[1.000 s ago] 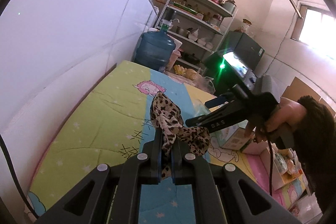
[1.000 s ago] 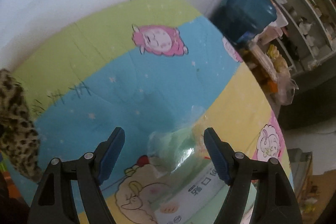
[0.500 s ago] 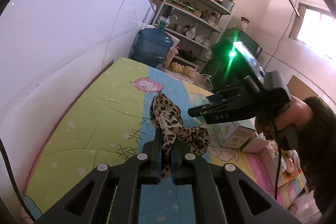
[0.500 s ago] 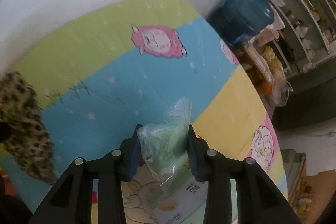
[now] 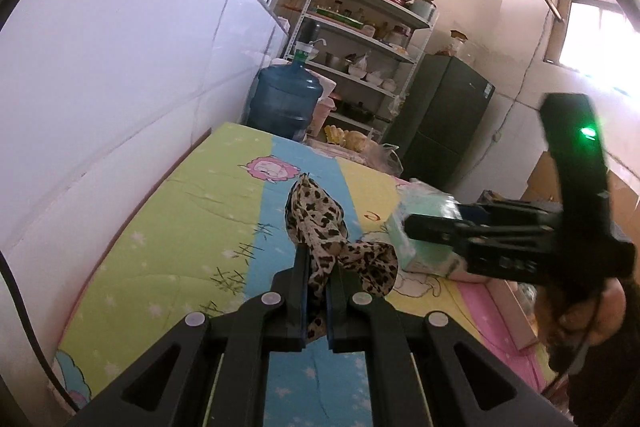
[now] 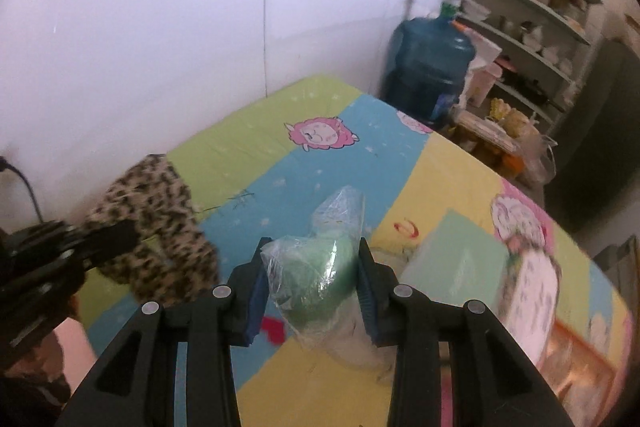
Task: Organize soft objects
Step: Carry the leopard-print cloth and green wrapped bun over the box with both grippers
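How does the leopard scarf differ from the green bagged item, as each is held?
The scarf is bare, spotted brown fabric; the green item is sealed in clear plastic. The left gripper pinches the scarf nearly shut; the right gripper holds the bulkier green item with its jaws well apart. The scarf drapes loose; the green item keeps a bunched shape. Both look soft and are gripped above the bedsheet.

Soft matt leopard-print cloth [image 5: 320, 227]; crinkly glossy clear plastic bag [image 6: 320, 267]; smooth matt printed bedsheet [image 5: 180, 227]
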Demonstrator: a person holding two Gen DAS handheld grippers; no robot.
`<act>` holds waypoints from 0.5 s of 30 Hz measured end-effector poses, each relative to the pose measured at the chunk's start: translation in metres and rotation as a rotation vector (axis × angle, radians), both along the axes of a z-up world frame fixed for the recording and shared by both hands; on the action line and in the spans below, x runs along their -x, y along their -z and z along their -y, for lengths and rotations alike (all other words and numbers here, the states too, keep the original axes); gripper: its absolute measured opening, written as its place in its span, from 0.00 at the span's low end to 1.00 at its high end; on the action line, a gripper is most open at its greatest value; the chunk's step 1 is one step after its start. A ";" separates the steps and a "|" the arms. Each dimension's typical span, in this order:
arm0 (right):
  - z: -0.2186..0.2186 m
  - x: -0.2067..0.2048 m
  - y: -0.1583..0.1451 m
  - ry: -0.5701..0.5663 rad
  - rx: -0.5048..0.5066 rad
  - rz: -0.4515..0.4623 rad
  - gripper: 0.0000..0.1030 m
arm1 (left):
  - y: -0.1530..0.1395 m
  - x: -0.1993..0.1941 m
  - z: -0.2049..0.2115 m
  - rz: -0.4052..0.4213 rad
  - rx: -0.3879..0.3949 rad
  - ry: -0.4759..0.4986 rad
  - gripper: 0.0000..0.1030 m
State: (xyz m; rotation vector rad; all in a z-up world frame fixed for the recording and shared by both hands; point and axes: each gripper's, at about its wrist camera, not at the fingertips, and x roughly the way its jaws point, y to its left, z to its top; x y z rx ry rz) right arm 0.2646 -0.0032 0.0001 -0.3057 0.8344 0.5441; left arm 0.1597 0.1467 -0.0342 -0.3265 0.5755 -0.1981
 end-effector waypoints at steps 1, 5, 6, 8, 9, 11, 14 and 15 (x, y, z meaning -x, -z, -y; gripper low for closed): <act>0.007 0.010 -0.004 0.011 -0.022 0.010 0.38 | -0.001 0.002 0.003 0.001 -0.002 0.003 0.06; 0.030 0.046 -0.012 0.054 -0.066 0.046 0.38 | -0.008 0.011 0.020 0.008 -0.019 0.021 0.06; 0.035 0.054 -0.014 0.067 -0.072 0.056 0.38 | -0.009 0.013 0.025 0.012 -0.023 0.028 0.06; 0.045 0.072 -0.016 0.097 -0.074 0.085 0.39 | -0.012 0.017 0.034 0.019 -0.029 0.042 0.06; 0.050 0.081 -0.017 0.112 -0.073 0.101 0.39 | -0.013 0.019 0.039 0.022 -0.031 0.051 0.06; 0.061 0.097 -0.018 0.141 -0.077 0.125 0.39 | -0.015 0.023 0.049 0.028 -0.034 0.065 0.06; 0.080 0.115 -0.018 0.178 -0.113 0.134 0.39 | -0.019 0.029 0.059 0.051 -0.027 0.080 0.06; 0.087 0.119 -0.019 0.193 -0.124 0.137 0.39 | -0.020 0.030 0.063 0.057 -0.030 0.082 0.06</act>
